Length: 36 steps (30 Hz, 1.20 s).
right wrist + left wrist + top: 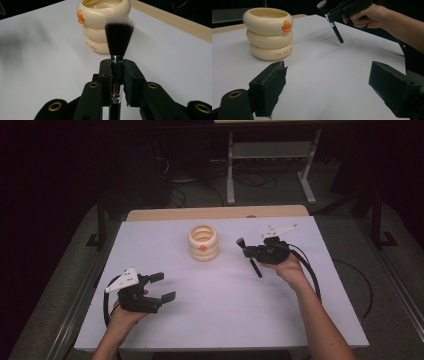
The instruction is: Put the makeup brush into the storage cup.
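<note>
The brush (117, 37) handle's lower end is cut off at the right gripper view's bottom edge.

A white table (220, 295) with a pale wooden strip (215, 213) along its far edge stands on grey carpet (345, 235). Behind it the room is dark. A grey metal stand (270, 155) with two splayed legs stands there, and black cables (185, 182) lie loose on the floor beside it.

Cream ringed plastic holder (203, 242) with orange knob; black-handled makeup brush (117, 47) (white-tipped dark bristles); white table (220, 310).
</note>
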Motion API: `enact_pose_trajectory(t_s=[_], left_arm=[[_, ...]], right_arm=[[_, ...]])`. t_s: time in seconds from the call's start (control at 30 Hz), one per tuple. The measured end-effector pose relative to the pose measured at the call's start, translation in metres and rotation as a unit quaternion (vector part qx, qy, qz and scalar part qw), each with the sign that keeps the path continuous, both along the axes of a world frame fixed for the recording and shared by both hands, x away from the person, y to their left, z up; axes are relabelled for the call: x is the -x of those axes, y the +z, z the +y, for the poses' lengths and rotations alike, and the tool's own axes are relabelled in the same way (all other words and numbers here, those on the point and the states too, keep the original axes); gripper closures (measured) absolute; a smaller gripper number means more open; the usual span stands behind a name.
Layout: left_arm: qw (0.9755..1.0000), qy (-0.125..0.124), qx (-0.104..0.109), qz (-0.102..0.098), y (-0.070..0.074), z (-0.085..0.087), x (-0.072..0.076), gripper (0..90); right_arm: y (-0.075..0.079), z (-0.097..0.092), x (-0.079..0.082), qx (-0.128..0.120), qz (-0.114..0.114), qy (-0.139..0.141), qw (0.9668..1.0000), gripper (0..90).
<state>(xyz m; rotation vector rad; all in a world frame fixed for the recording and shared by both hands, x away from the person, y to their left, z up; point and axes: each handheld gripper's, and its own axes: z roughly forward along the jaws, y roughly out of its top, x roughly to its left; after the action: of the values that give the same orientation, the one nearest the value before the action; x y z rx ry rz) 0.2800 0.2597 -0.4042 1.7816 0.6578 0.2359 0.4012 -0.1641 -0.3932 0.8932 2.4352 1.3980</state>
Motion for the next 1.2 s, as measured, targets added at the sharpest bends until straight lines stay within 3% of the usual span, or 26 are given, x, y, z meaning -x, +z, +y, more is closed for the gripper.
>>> enact_pose_trajectory(t_s=[0.13, 0.57, 0.8, 1.2], left_arm=[[1.0000, -0.005, 0.003, -0.007, 0.002, -0.006, -0.003, 13.6], [0.9995, -0.022, 0.011, -0.018, 0.007, -0.029, -0.020, 13.9], [0.9989, -0.033, 0.027, -0.022, 0.010, -0.040, -0.031, 13.9], [0.9979, -0.054, 0.029, -0.022, 0.009, -0.062, -0.046, 13.8]], right_arm=[[0.004, 0.001, 0.002, -0.006, -0.005, 0.004, 1.0000, 76.6], [0.017, 0.004, 0.010, -0.061, -0.024, 0.019, 0.9977, 76.6], [0.022, 0.007, 0.013, -0.089, -0.037, 0.025, 0.9950, 76.6], [0.028, 0.017, 0.022, -0.121, -0.040, 0.057, 0.9902, 76.6]])
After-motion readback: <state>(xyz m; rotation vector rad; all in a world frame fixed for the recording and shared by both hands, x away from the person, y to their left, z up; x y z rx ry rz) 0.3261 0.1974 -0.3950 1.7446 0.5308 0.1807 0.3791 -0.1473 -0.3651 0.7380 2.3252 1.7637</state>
